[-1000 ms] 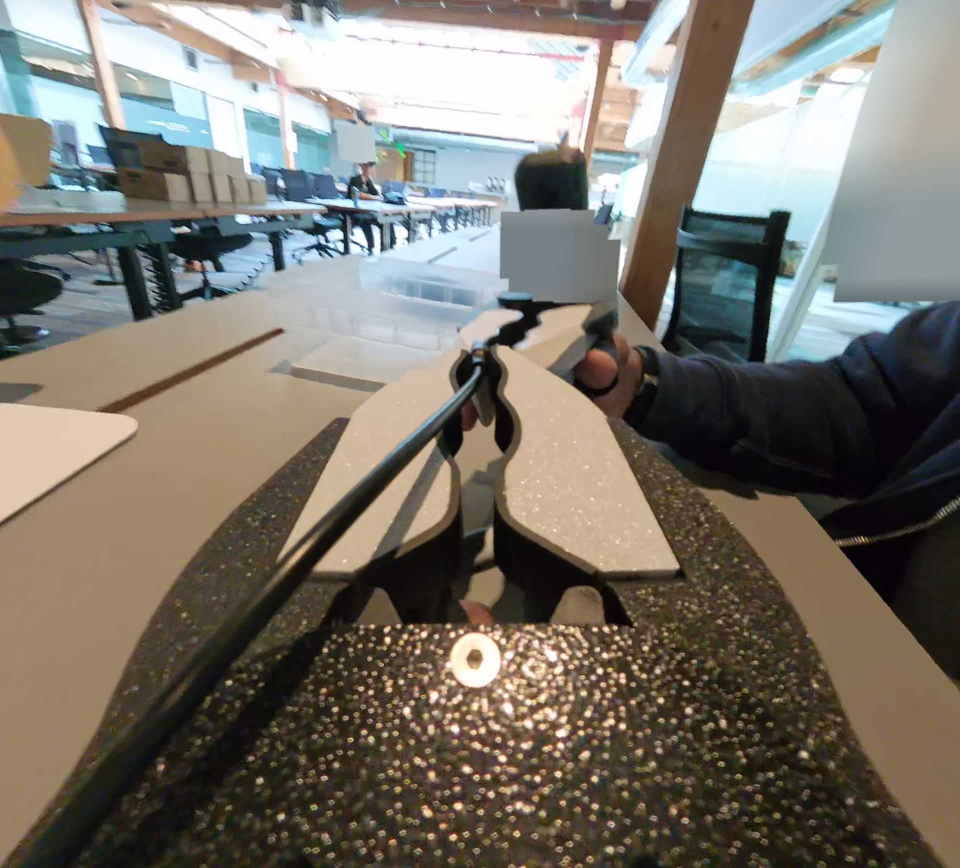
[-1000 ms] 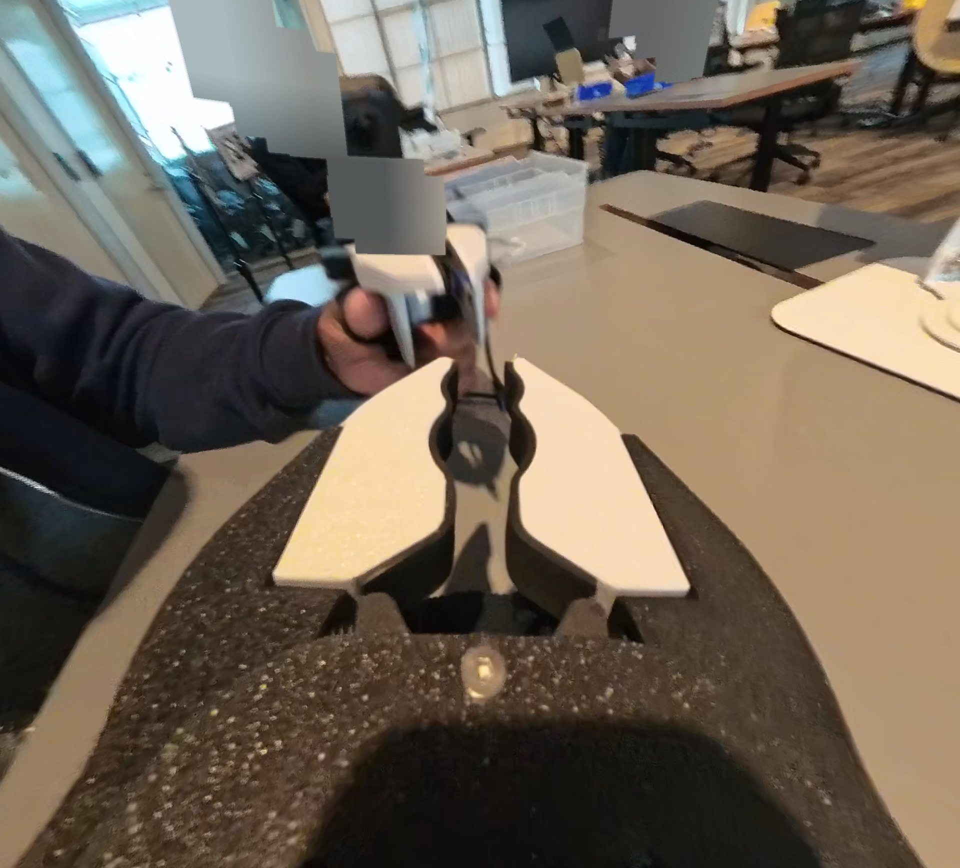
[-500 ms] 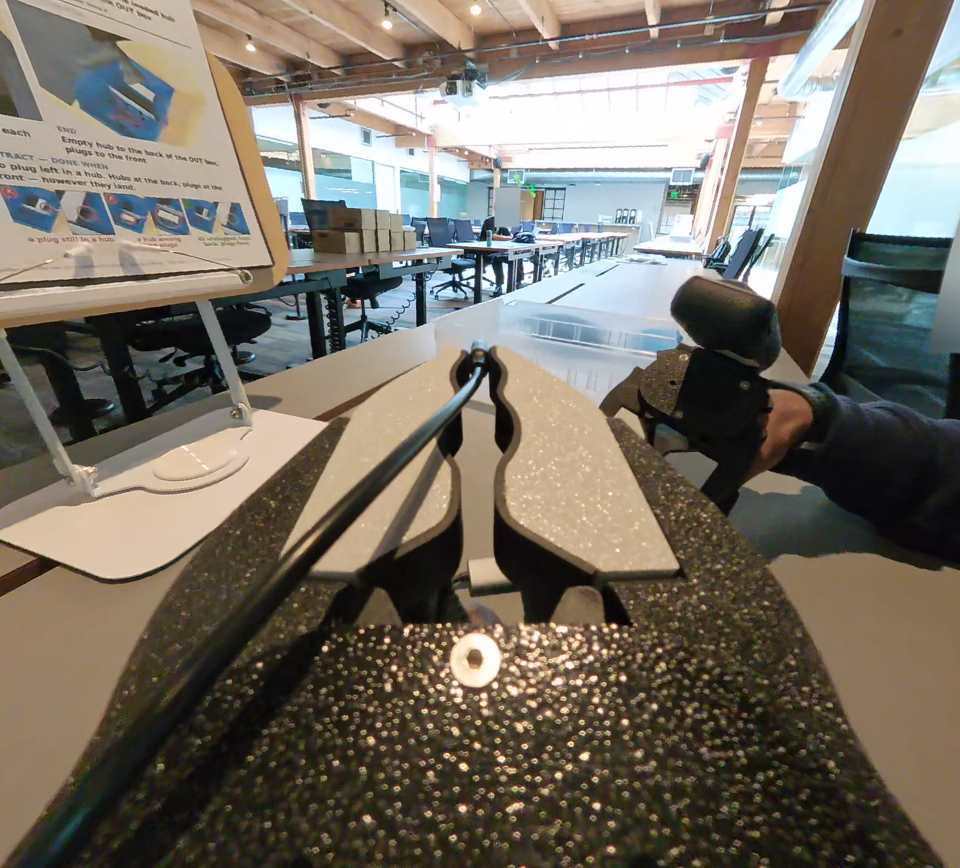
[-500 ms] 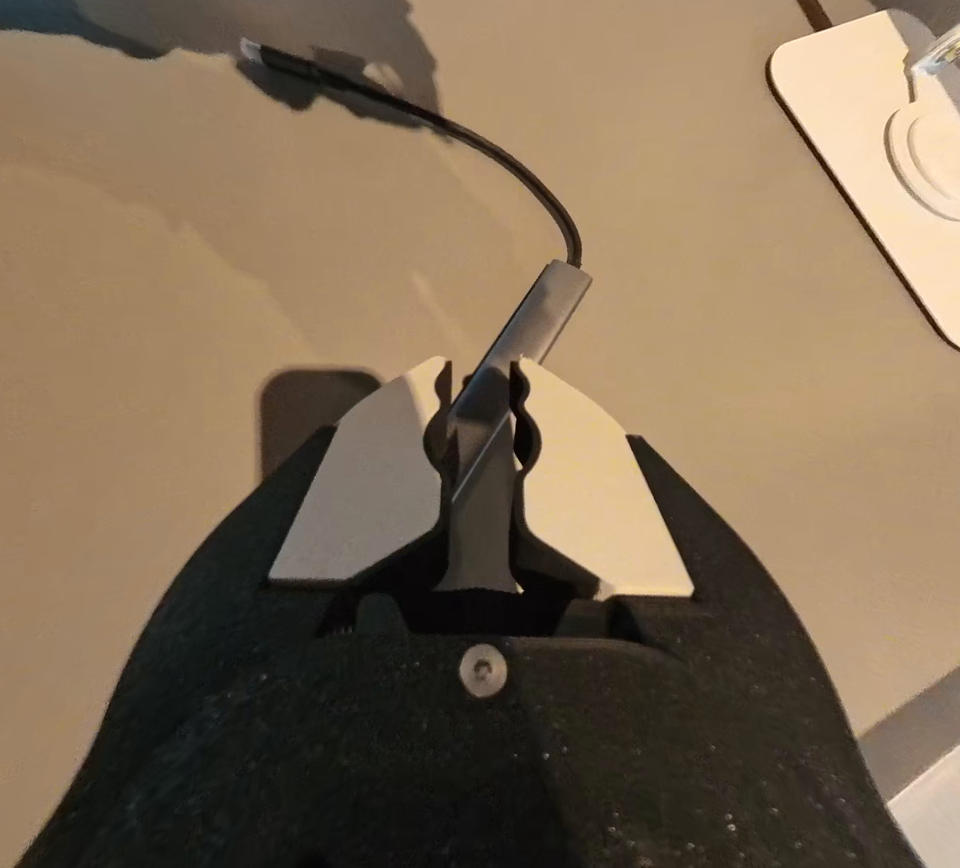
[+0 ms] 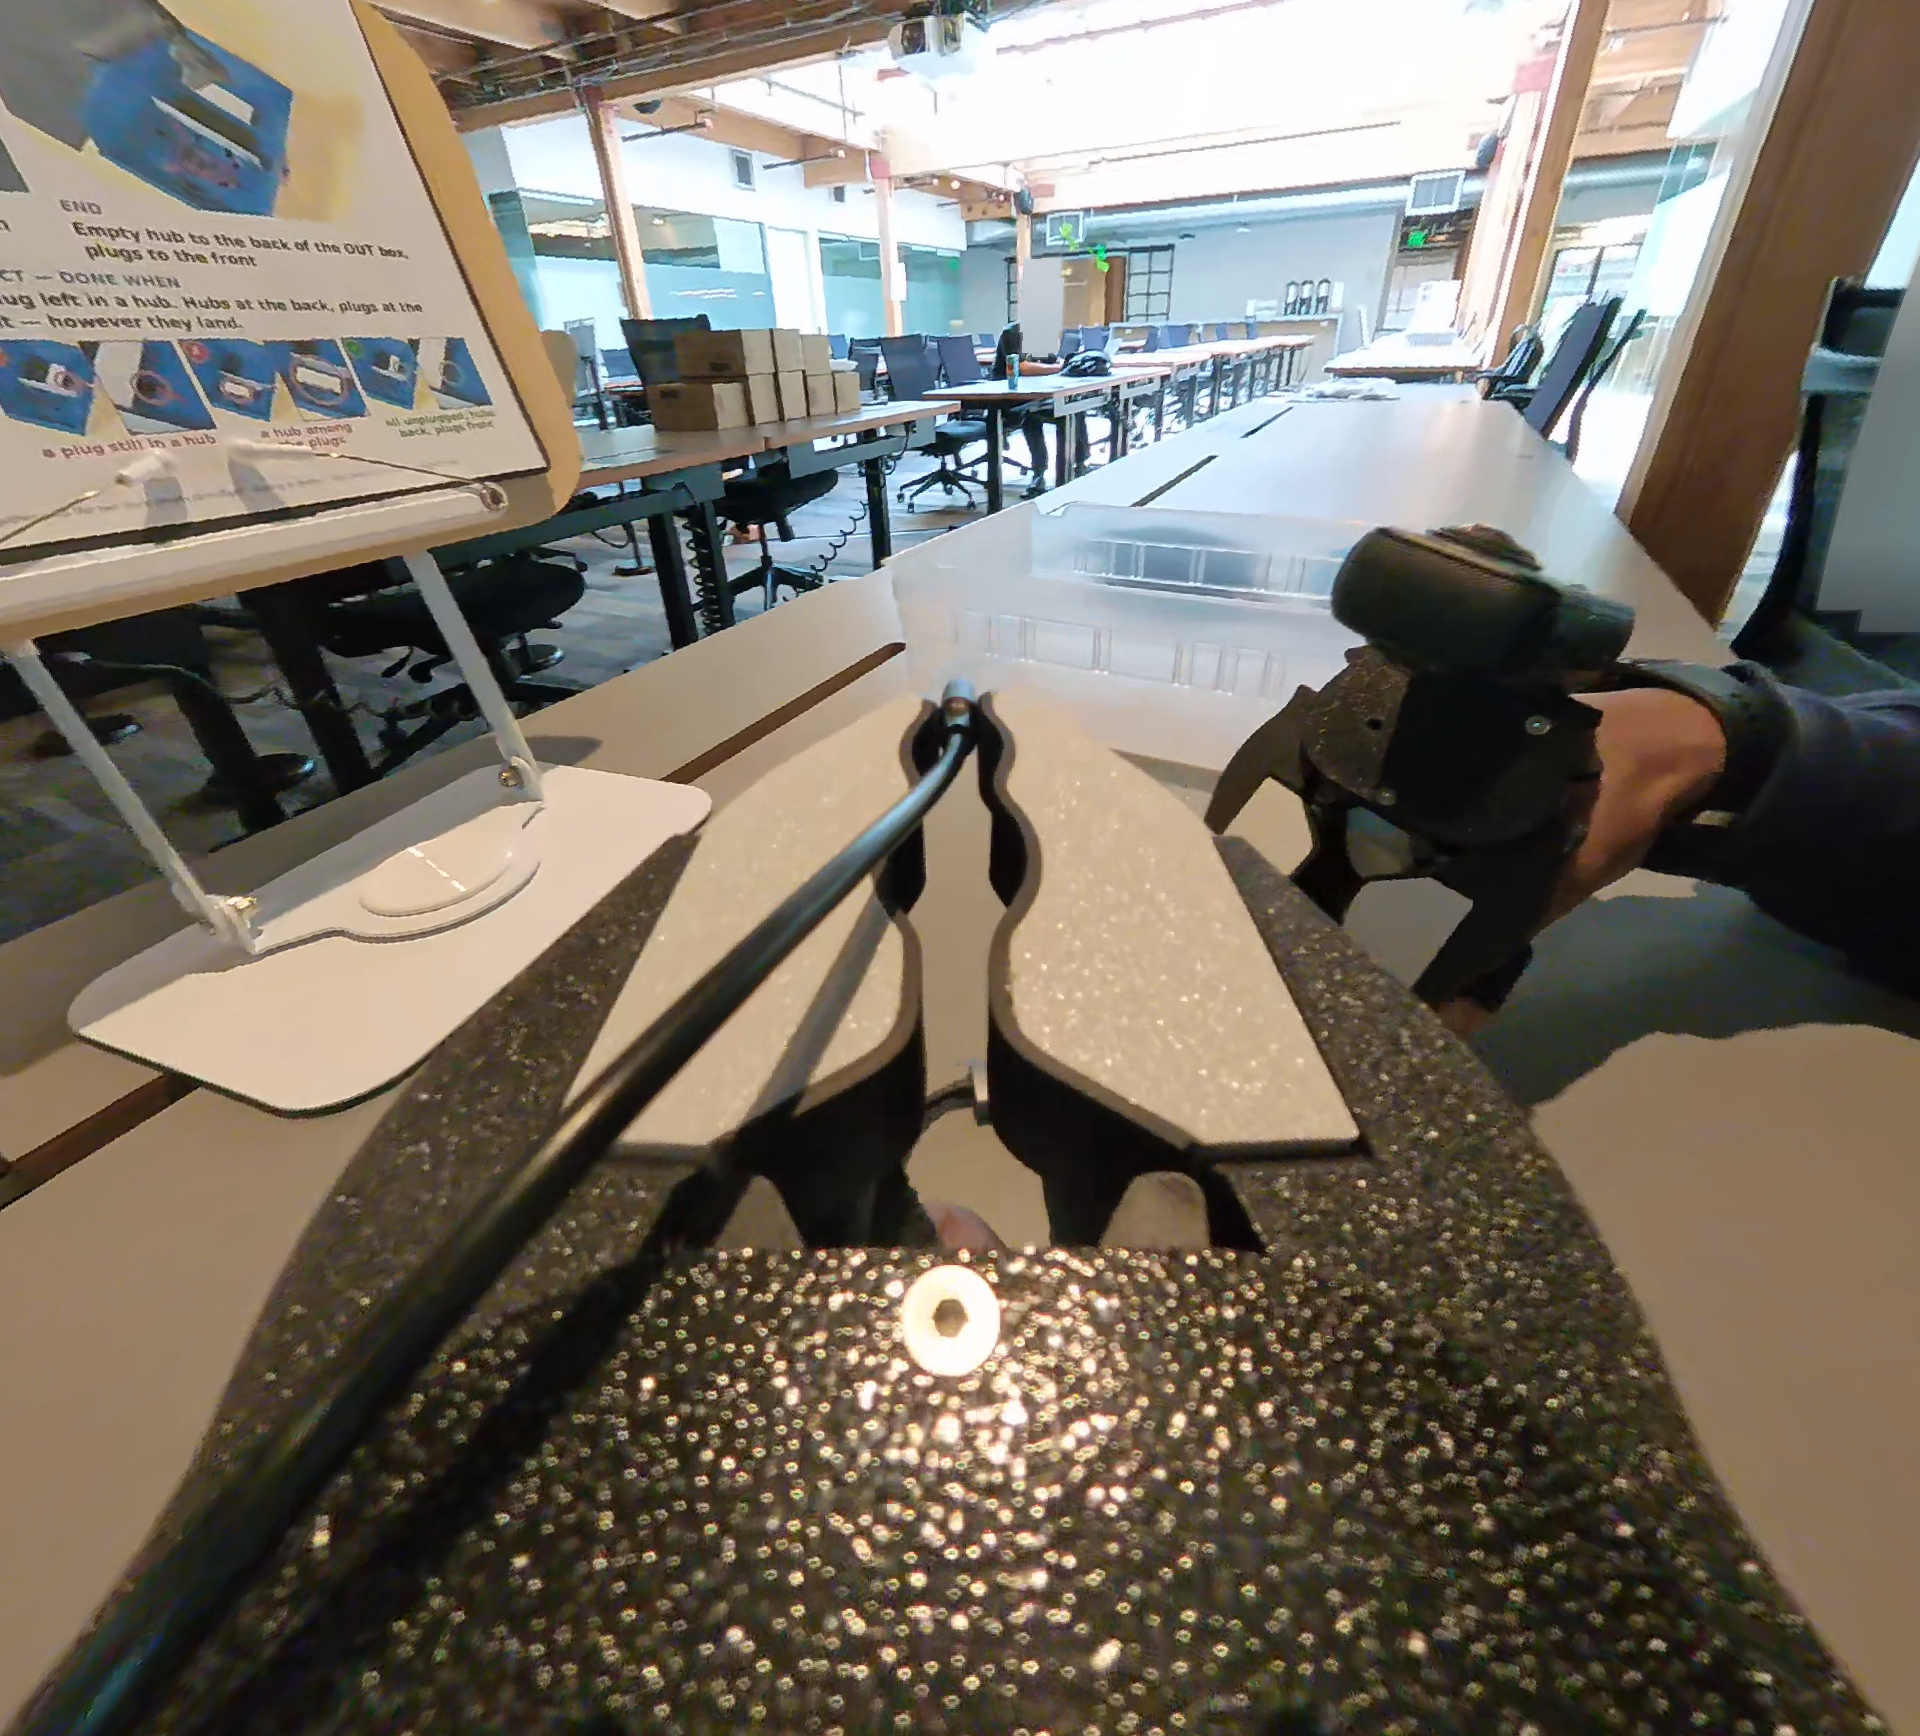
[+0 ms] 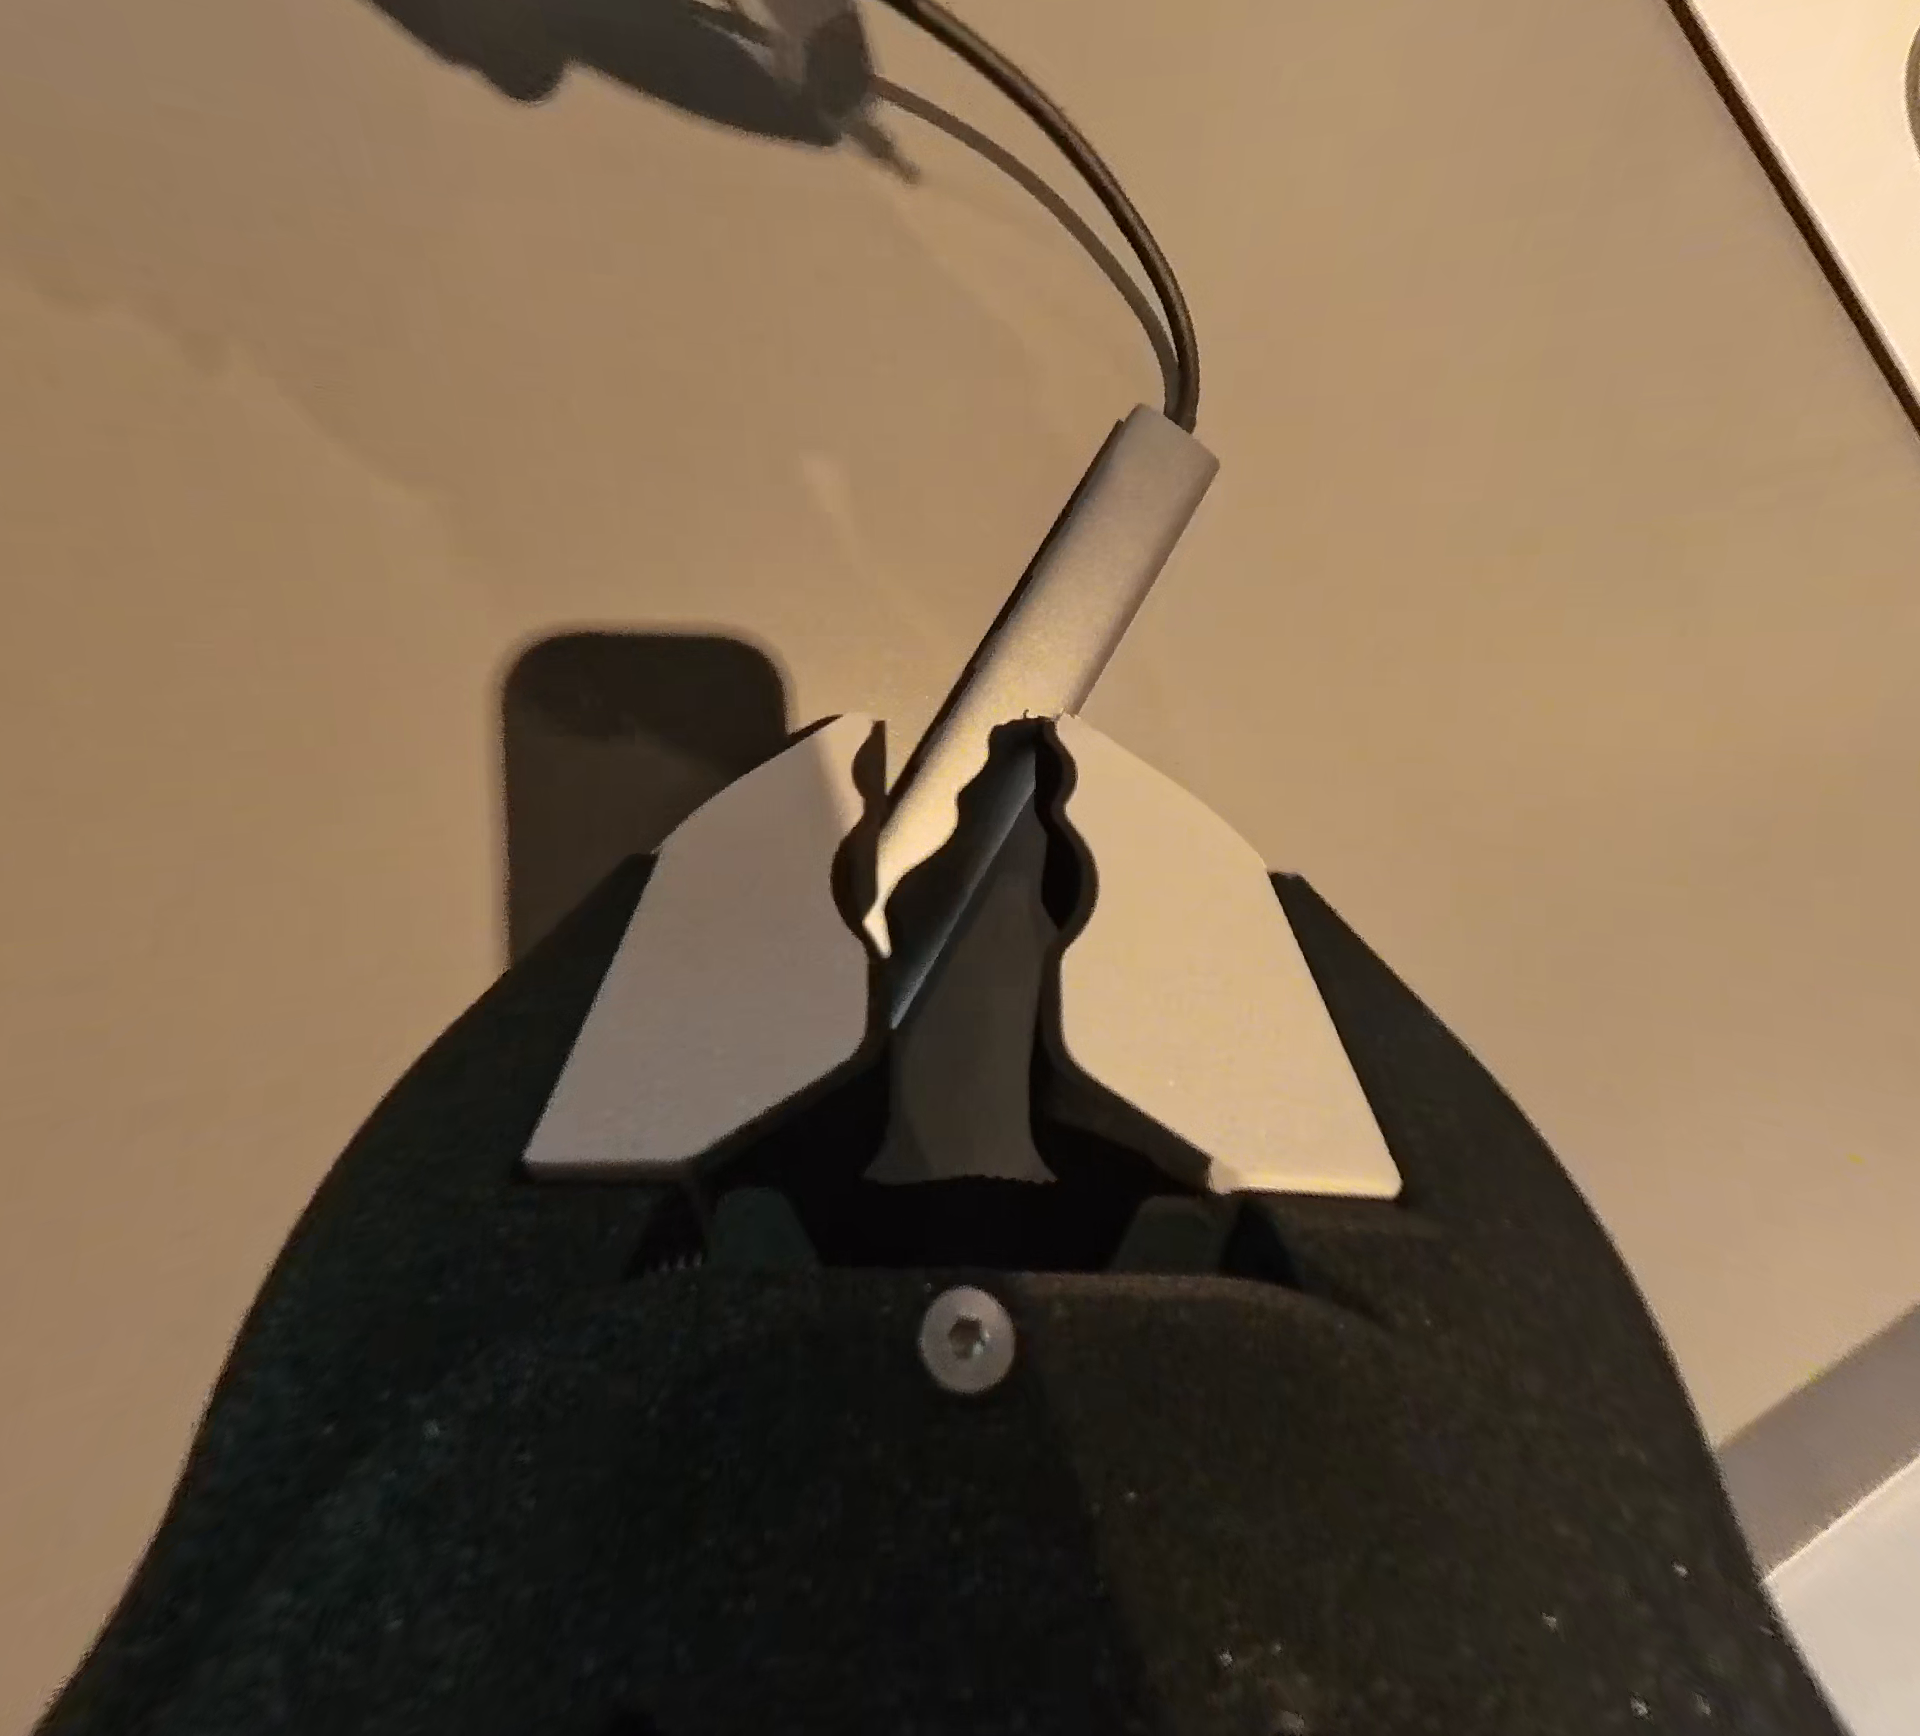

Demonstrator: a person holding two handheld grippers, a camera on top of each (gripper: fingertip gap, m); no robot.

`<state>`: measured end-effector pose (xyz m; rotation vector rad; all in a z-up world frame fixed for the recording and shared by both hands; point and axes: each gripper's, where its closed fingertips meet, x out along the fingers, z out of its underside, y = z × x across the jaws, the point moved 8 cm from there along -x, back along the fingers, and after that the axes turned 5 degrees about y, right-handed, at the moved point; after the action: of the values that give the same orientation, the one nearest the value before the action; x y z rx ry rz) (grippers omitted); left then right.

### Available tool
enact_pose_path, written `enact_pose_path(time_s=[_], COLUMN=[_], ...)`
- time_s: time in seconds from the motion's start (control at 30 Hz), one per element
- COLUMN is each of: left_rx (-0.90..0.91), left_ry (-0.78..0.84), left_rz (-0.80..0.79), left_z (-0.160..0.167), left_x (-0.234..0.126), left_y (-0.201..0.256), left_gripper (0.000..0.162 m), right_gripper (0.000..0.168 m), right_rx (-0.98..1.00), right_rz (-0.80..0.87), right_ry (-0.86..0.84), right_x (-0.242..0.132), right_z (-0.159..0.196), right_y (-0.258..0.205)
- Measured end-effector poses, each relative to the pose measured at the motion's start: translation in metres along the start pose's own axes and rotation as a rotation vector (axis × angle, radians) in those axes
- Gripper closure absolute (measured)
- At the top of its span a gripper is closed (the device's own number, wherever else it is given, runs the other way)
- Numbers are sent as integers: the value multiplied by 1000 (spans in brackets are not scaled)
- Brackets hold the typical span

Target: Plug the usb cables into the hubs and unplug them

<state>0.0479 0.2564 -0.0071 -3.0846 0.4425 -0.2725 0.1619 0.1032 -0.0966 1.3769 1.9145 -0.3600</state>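
My left tongs [image 5: 971, 730] are pinched on a black usb cable [image 5: 790, 917] near its plug end, the cord trailing back over my left finger and out of the lower left corner. My right tongs [image 6: 961, 730] clamp a slim grey hub [image 6: 1081, 585], which sticks out tilted toward the upper right above the tan counter [image 6: 416, 336]; its own dark cord [image 6: 1091, 180] curves away from the far tip to the upper left. In the left wrist view the right tongs [image 5: 1340, 839] point down at the counter [image 5: 1714, 1219], in front of a clear plastic bin [image 5: 1122, 606]. A white stand [image 5: 395, 897] with an instruction sheet [image 5: 208, 180] sits at left.
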Motion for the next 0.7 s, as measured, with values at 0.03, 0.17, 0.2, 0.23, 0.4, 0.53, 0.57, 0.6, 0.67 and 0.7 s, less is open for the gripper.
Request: enact_pose_path(time_s=[0.03,0.17,0.2,0.23,0.4,0.53,0.57,0.6,0.67,0.7], left_rx=[24,126,146,160,213,216,215,215,221,225], left_ry=[-6,-32,-45,-54,-100,-107,-104,-103,-103,-103], left_rz=[-9,-25,-23,-16,10,2,-2,-6,-16,-21], left_z=[-1,-3,-1,1,15,16,15,14,12,11], left_x=[0,-2,-2,-1,2,0,-1,-2,-4,-5], left_y=[0,-1,-1,0,0,-4,-5,-6,-7,-8], left_gripper=[156,156,156,156,156,156,156,156,156,156], right_gripper=[141,139,139,139,138,138,136,133,127,123], right_rx=[1,1,1,-1,-16,-15,-6,3,24,42], right_rz=[3,16,18,19,11,8,14,22,35,36], right_ry=[-3,-12,-13,-14,-13,8,15,17,8,-3], right_x=[0,1,1,1,0,-2,-3,-5,-9,-11], right_z=[0,-1,0,-1,-2,-4,-5,-5,-4,-1], right_y=[0,-1,-1,-1,-3,-2,-1,0,-1,-3])
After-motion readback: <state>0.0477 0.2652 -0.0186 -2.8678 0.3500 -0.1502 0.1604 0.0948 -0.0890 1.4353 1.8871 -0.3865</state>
